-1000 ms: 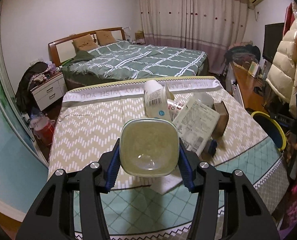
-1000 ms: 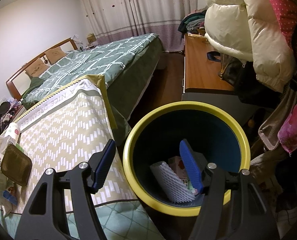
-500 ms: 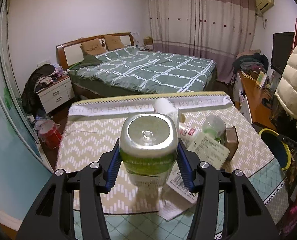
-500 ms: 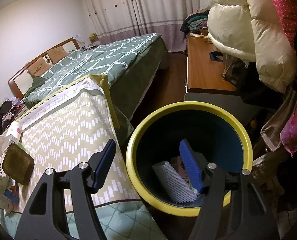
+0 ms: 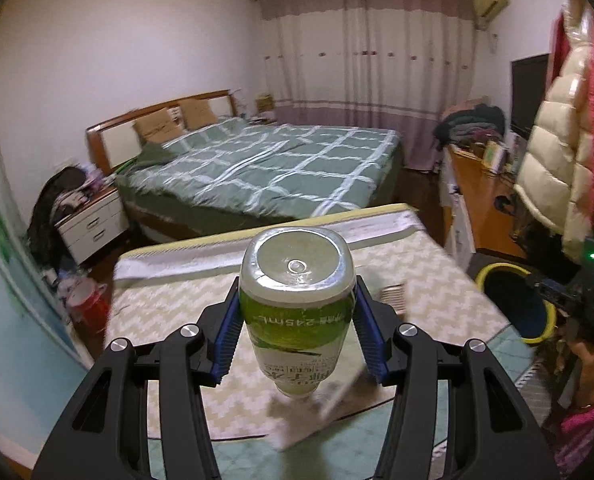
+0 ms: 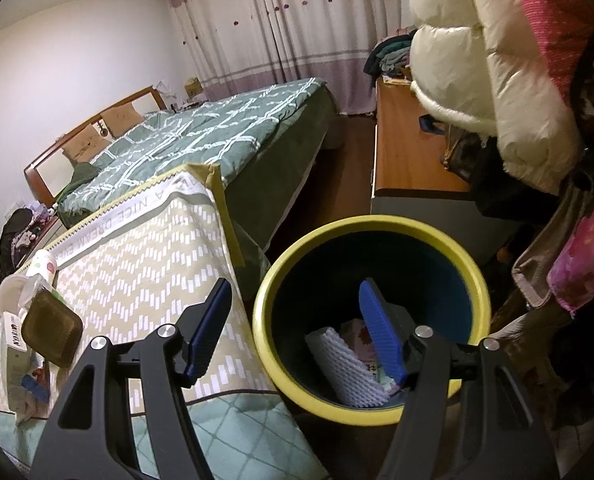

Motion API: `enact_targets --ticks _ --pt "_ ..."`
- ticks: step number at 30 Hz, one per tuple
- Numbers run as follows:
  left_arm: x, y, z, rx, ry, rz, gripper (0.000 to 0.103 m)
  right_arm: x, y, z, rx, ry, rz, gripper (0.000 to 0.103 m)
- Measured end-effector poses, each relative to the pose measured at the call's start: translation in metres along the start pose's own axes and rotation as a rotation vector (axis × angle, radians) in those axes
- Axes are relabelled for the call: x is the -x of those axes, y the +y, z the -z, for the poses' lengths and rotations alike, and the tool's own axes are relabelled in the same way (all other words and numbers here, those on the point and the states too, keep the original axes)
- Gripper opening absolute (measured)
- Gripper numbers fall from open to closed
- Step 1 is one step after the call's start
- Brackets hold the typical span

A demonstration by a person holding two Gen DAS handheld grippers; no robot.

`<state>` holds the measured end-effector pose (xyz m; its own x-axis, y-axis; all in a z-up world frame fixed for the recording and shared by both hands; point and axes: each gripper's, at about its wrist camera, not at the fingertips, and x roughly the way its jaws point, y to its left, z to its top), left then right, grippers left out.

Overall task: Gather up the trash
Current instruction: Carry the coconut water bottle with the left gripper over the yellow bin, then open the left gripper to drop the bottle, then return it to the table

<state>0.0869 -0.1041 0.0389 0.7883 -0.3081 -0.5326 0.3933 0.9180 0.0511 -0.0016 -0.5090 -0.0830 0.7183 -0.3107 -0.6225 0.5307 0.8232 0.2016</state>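
1. Above the worktop (image 5: 169, 320), the left tool (image 5: 297, 332) clamps a green-labelled bottle (image 5: 297, 304) — base toward the camera.
2. Right tool (image 6: 297, 332) gapes wide, empty, over the yellow-rimmed bin (image 6: 477, 280) — white foam netting (image 6: 349, 368) and wrappers inside.

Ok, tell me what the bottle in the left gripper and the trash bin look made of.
Bottle: likely clear glossy plastic, with highlights on its see-through base and a printed green label wrap. Trash bin: probably moulded plastic, with a smooth matte yellow rim and dark blue inside wall.
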Motion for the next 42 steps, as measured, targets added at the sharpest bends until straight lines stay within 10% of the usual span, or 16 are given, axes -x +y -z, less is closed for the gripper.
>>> enact_targets --ticks 19,36,42 --pt "-0.079 -0.264 -0.043 -0.202 0.095 0.49 0.052 0.038 -0.103 0.015 -0.102 -0.031 0.087 0.063" --pt "-0.191 -0.37 -0.005 -0.226 0.315 0.513 0.052 0.026 -0.136 0.027 -0.141 0.001 0.102 0.063" --pt "-0.173 -0.352 -0.003 -0.217 0.271 0.501 0.072 0.029 -0.129 0.027 -0.131 -0.001 0.102 0.063"
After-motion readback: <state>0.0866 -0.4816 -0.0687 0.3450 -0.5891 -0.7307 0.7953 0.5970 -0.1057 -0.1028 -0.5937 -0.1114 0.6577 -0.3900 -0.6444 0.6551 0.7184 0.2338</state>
